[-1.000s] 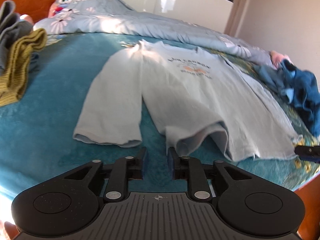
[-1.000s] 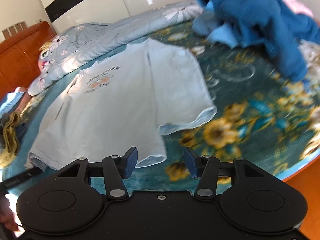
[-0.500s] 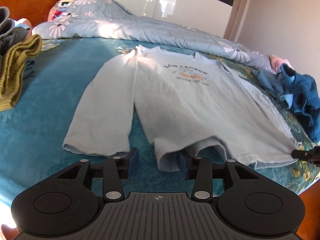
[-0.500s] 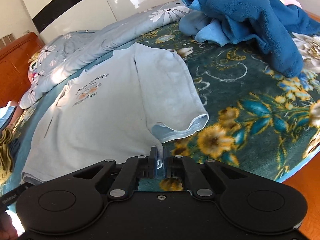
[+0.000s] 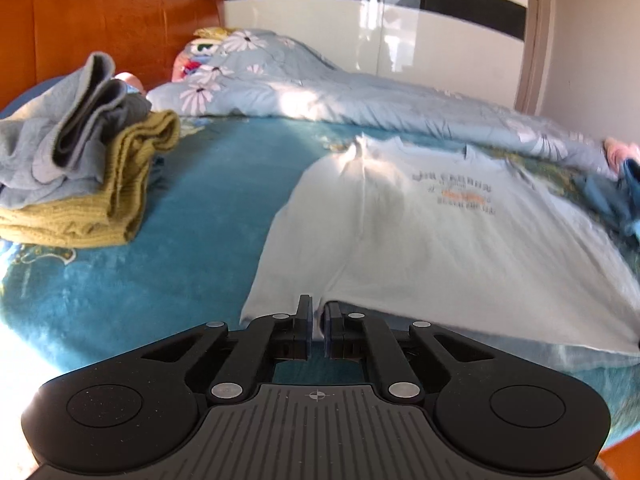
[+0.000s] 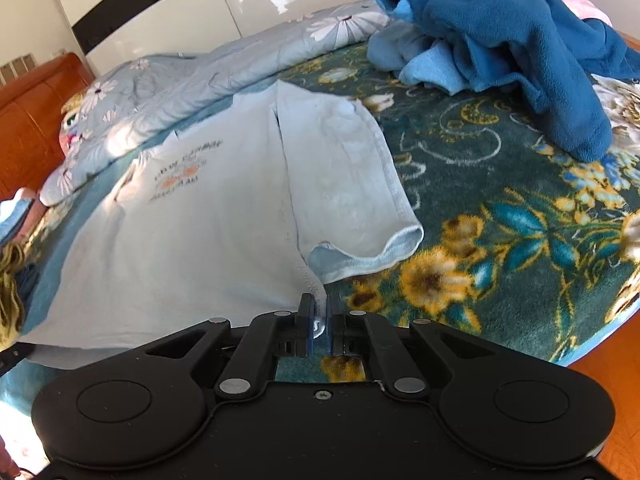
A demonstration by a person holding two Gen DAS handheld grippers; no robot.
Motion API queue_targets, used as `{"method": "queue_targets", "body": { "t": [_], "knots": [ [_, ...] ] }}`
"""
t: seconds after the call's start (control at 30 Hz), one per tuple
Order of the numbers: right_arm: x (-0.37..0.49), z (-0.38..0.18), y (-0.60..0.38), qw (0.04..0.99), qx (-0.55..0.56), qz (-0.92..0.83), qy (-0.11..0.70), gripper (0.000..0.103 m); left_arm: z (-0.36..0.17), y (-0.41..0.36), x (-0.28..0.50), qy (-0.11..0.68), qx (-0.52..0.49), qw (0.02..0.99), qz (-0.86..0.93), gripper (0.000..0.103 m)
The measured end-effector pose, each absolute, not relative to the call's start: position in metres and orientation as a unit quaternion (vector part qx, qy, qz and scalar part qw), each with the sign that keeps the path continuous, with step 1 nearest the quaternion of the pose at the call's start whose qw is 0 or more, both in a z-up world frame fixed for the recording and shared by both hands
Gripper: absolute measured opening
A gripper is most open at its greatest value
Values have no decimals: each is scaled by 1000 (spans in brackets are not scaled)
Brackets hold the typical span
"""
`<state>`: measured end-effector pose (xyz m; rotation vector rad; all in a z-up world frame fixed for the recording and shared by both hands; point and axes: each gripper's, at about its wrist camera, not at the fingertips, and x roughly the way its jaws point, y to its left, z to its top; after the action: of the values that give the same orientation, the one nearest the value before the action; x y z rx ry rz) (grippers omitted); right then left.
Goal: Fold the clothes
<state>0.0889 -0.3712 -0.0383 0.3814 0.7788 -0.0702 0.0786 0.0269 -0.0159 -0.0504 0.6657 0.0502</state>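
Folded pile (image 5: 80, 176) left of the T-shirt (image 5: 432, 240) on the bed (image 5: 120, 280). Left tool (image 5: 317, 320), open a second ago, now clamps the T-shirt's hem, lifted. Right tool (image 6: 319, 322) stays pinched on the hem's other corner. Blue fleece (image 6: 520, 40) right of the T-shirt.

A bed (image 5: 120, 280) with a teal flowered cover bore a pale blue T-shirt (image 5: 420, 240) spread just ahead of the claw, folded grey and olive clothes (image 5: 80, 184) far left, a blue fleece heap (image 6: 520, 40) far right, and a daisy quilt (image 5: 360, 104) beyond.
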Motion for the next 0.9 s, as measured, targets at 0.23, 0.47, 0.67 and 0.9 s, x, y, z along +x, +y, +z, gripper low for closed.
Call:
{"method": "queue_targets", "body": {
  "t": [0.23, 0.47, 0.67, 0.9],
  "knots": [
    [90, -42, -374, 904, 186, -36, 383, 4, -28, 39, 65, 351, -42, 935, 7, 6],
    [85, -31, -375, 907, 181, -46, 377, 18, -9, 70, 50, 312, -81, 947, 4, 38],
    [77, -12, -380, 918, 176, -55, 351, 19, -17, 79, 88, 347, -103, 932, 25, 41],
    [73, 2, -374, 925, 163, -45, 340, 19, -28, 88, 109, 352, -192, 916, 21, 4]
  ]
}}
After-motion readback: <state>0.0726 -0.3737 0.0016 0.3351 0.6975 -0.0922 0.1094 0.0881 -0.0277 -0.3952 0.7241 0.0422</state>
